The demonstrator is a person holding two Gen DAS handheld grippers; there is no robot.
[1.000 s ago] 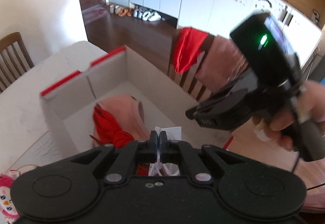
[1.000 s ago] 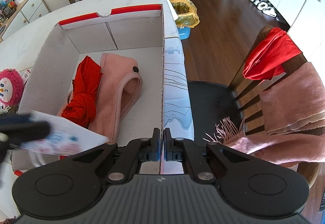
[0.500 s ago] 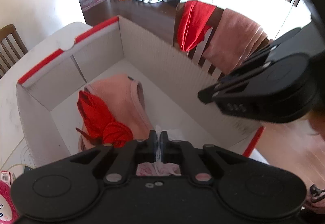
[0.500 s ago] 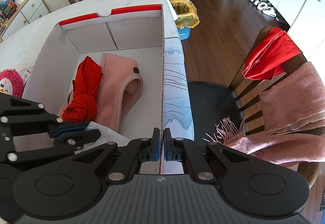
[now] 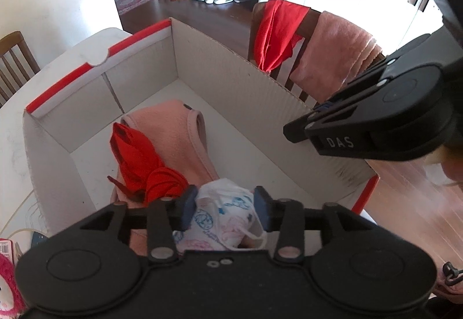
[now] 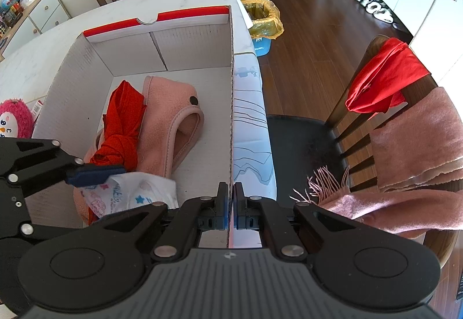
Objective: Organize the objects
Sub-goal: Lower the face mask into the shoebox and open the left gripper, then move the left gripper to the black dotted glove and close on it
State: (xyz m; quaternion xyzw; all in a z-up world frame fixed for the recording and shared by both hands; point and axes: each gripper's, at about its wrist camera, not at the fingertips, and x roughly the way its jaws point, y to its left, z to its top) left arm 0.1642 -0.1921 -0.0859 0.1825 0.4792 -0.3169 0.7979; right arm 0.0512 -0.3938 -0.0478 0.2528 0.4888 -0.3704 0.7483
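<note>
Left tongs (image 5: 225, 204) spread wide inside the near end of the cardboard box (image 5: 260, 79), blue pads either side of a printed face mask (image 5: 222, 217) without squeezing it. Mask lying between those pads on the box floor, overlapping the near end of the pink fleece garment (image 5: 170, 128). Just ahead and left of the left tongs, a knotted red cloth (image 5: 139, 157) resting on the pink fleece. Ahead and to the right, a bare strip of box floor along the corrugated right wall. Far wall capped by a red-edged rim (image 5: 95, 58), rising above the tongs.

Right tongs (image 6: 232, 206) pressed together on the box's right wall (image 6: 231, 105), pinching its top edge near the front corner. Left of these, the mask (image 6: 130, 191) and one blue pad (image 6: 95, 171) of the other tongs. Right of the wall, a narrow band of counter (image 6: 251, 128) with a line-drawn cover, then its edge and a drop to the dark chair seat (image 6: 301, 145). Pink fringed scarf (image 6: 405, 151) and red garment (image 6: 385, 79) draped on the chair back, well right. Pink plush toy (image 6: 13, 118) outside the box, far left.
</note>
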